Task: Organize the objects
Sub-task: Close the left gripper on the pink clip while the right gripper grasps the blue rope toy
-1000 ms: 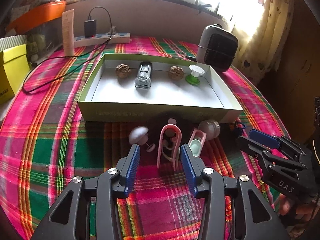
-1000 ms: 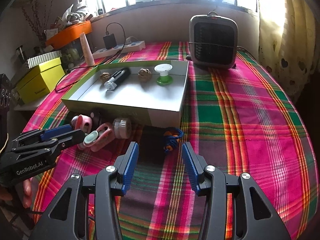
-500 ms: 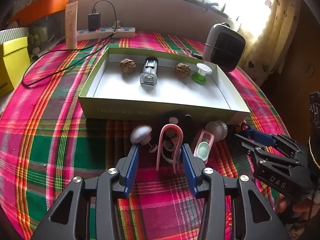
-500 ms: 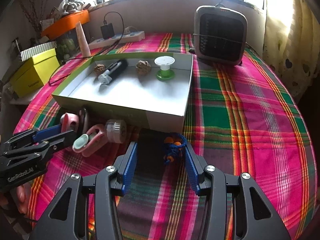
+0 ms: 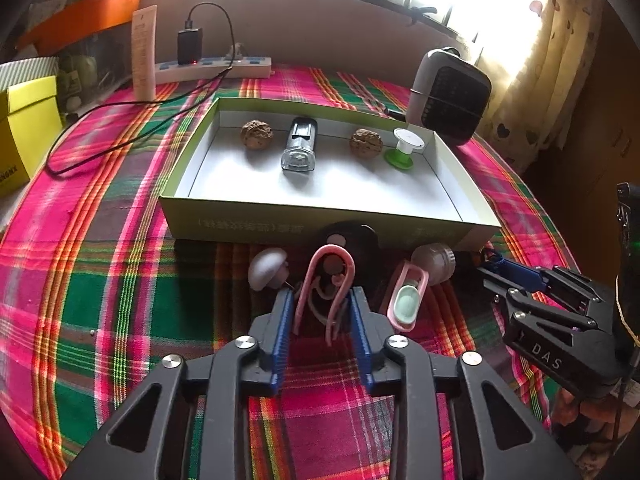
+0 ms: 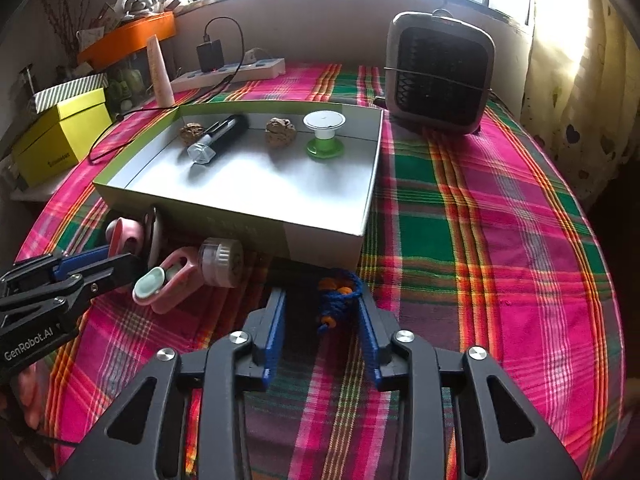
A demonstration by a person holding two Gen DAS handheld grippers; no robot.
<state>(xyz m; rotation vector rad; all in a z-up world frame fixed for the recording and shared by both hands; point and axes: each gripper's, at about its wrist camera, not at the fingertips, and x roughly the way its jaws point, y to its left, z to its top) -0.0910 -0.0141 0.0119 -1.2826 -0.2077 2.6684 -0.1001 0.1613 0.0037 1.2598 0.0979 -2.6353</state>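
Note:
A shallow open box point(image 5: 320, 222) point(image 6: 320, 236) holds two walnuts point(image 5: 257, 134) point(image 5: 366, 143), a small flashlight point(image 5: 300, 148) and a green-and-white spool point(image 5: 404, 150). In front of it lie a grey mushroom-shaped knob point(image 5: 267, 268), a pink loop-shaped clip point(image 5: 326, 288), a pink case with a mint insert point(image 5: 406, 298) and a ribbed round cap point(image 5: 434, 262). My left gripper point(image 5: 322, 316) is open, its jaws either side of the pink clip. My right gripper point(image 6: 320, 320) is open around a blue knotted cord with orange beads point(image 6: 338, 294).
A grey fan heater point(image 6: 438, 78) stands behind the box at right. A power strip with charger and black cable point(image 5: 212, 66), a cream tube point(image 5: 144, 52) and a yellow box point(image 6: 60, 136) stand at the back left. Plaid cloth covers the table.
Both grippers have moved forward. The left now has the pink clip between its jaws; the right now has the blue cord between its jaws.

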